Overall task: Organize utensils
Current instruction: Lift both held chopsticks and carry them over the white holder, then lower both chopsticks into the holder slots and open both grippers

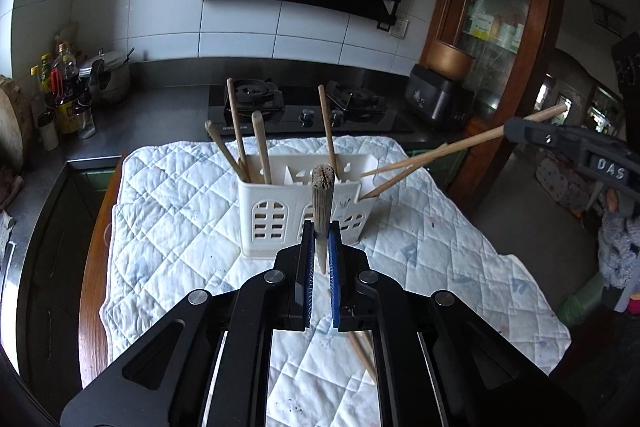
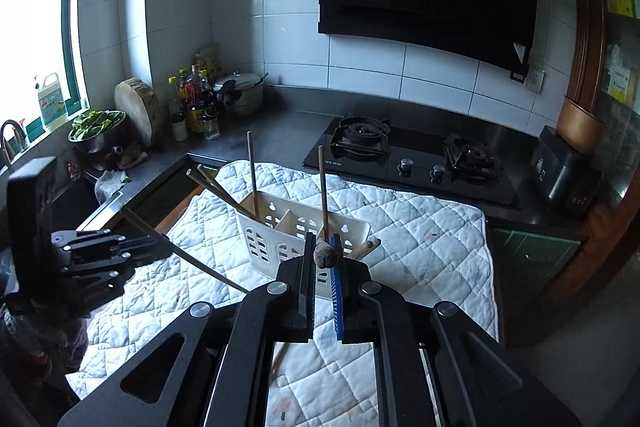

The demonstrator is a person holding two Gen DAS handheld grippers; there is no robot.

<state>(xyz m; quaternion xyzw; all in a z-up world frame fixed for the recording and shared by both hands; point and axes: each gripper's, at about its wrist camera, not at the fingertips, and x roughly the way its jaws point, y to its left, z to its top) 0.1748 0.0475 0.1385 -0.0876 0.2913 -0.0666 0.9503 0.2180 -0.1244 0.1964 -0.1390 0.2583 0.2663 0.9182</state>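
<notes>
A white slotted utensil holder [image 1: 304,211] stands on the quilted white cloth [image 1: 168,251]; it also shows in the right wrist view [image 2: 280,239]. Several wooden chopsticks [image 1: 240,131] stand in it. My left gripper [image 1: 321,235] is shut on one wooden chopstick [image 1: 322,199], held end-on just in front of the holder. My right gripper [image 2: 323,251] is shut on another chopstick [image 2: 325,255]. In the left wrist view that chopstick [image 1: 460,143] slants from the right gripper [image 1: 516,129] down into the holder's right compartment.
A black gas hob [image 1: 308,107] sits behind the cloth. Bottles and a pot [image 1: 68,95] stand at the back left. A loose chopstick [image 1: 362,351] lies on the cloth beneath my left gripper. A black appliance [image 1: 436,103] stands at the back right.
</notes>
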